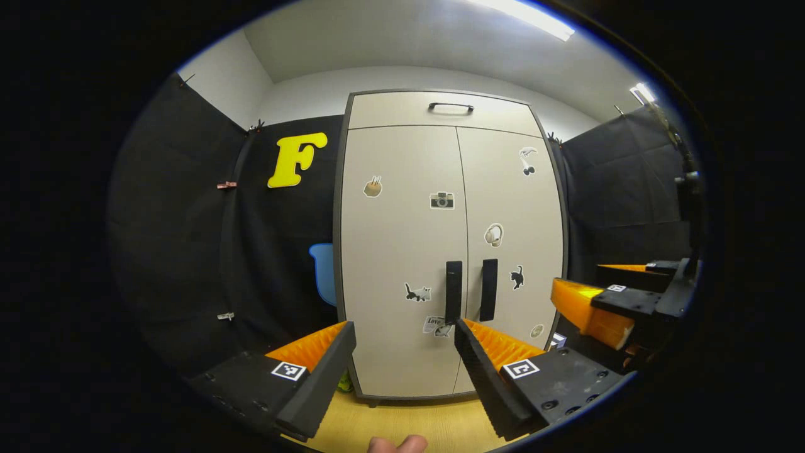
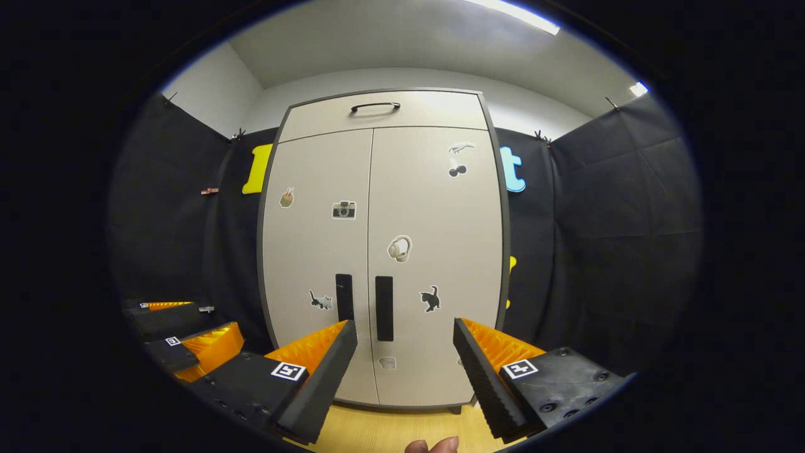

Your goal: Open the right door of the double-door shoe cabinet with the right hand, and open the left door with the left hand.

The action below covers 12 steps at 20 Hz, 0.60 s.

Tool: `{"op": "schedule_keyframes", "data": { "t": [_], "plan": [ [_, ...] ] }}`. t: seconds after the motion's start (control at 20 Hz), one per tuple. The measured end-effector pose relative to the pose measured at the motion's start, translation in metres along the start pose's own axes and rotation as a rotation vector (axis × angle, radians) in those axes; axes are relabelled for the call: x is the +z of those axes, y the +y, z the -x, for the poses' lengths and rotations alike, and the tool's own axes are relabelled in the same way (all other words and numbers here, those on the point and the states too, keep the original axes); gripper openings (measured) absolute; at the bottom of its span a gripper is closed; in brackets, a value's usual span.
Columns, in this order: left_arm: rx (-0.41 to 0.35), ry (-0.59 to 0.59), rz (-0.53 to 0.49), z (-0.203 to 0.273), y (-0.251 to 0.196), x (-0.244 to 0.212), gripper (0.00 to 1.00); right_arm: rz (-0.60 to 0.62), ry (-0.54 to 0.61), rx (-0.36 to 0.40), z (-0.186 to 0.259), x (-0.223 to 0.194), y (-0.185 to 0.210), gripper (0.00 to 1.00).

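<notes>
Beige shoe cabinet [image 2: 383, 251] stands shut ahead of my wide-open right gripper [image 2: 405, 352] and left gripper [image 1: 405, 352], and I could grab the wrong black handle [image 2: 383, 308], since the two sit just beside the centre seam.

Open air between both grippers and the shoe cabinet [image 1: 402, 251]; nothing standing in that gap. Both doors shut flush, left door handle [image 1: 453, 291] and right door handle [image 1: 488, 289] side by side at the centre seam, close together, each unobstructed from the front. Left gripper [image 1: 405, 333] spread wide, short of the cabinet; right gripper [image 2: 405, 333] likewise. Right gripper also seen in the left gripper view, well apart to the side. Black cloth walls [image 2: 597, 251] close on both flanks of the cabinet. Bare wooden floor [image 1: 434, 421] below.
</notes>
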State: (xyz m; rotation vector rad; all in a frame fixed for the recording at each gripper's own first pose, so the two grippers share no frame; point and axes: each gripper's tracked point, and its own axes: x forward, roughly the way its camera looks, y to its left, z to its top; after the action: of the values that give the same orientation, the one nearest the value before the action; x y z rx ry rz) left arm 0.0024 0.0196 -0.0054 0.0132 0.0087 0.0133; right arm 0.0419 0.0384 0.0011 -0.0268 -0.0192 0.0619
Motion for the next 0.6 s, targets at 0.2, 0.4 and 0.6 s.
{"op": "schedule_keyframes", "data": {
  "t": [0.2, 0.4, 0.6],
  "plan": [
    [0.014, 0.008, -0.002, -0.002, 0.011, -0.006, 0.98, -0.025, 0.019, 0.014, -0.043, -0.019, 0.006, 0.97],
    [0.029, 0.017, 0.02, -0.006, 0.025, -0.012, 0.98, 0.001, 0.024, -0.003, -0.085, -0.031, 0.007, 0.97],
    [0.041, 0.02, 0.02, -0.014, 0.035, -0.016, 0.98, 0.021, 0.022, -0.013, -0.123, -0.039, 0.014, 0.97]
  ]
}}
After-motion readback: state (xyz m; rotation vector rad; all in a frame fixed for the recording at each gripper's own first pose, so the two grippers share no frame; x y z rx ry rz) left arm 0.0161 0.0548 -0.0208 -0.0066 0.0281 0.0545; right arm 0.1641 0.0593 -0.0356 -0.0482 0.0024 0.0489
